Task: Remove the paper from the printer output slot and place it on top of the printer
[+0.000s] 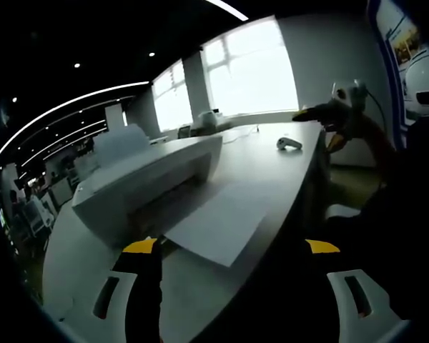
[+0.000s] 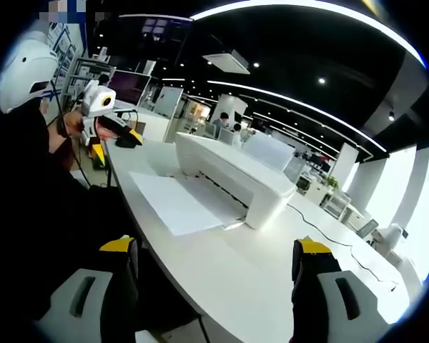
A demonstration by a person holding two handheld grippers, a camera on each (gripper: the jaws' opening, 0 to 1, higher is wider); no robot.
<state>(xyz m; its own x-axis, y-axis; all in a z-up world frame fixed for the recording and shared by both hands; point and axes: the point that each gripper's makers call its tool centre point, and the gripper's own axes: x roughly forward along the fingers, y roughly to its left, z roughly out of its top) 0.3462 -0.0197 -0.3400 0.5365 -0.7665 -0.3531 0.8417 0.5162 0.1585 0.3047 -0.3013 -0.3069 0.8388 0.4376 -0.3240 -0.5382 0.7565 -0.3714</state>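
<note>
The white sheet of paper (image 1: pixel 222 223) lies flat on the pale grey tabletop (image 1: pixel 286 171) in your left gripper view, its far edge tucked under the front of the white box-shaped printer (image 1: pixel 146 179) at the output slot, the rest spread out toward you. Your left gripper (image 1: pixel 232 246) sits just short of it, jaws spread wide with nothing between them; the yellow-tipped left jaw rises right beside the sheet's near corner, the other jaw hangs off the table's edge over the dark floor. Beyond the paper a small white handheld controller (image 1: pixel 289 143) rests on the table, well apart from the sheet. Further right, your other gripper (image 1: pixel 336 114) comes into view near the table's far edge, held in a hand. Bright windows (image 1: pixel 250 68) stand behind.

In your right gripper view the same sheet of paper (image 2: pixel 175 204) lies between you and the printer (image 2: pixel 236 175), one long side against the printer's front. Your right gripper (image 2: pixel 213 261) is held back over the near table edge, jaws wide apart and empty, well apart from the paper. A thin cable (image 2: pixel 343 236) trails across the table (image 2: pixel 250 264) right of the printer. At upper left your left gripper (image 2: pixel 111 118) hovers above the far end of the table.
</note>
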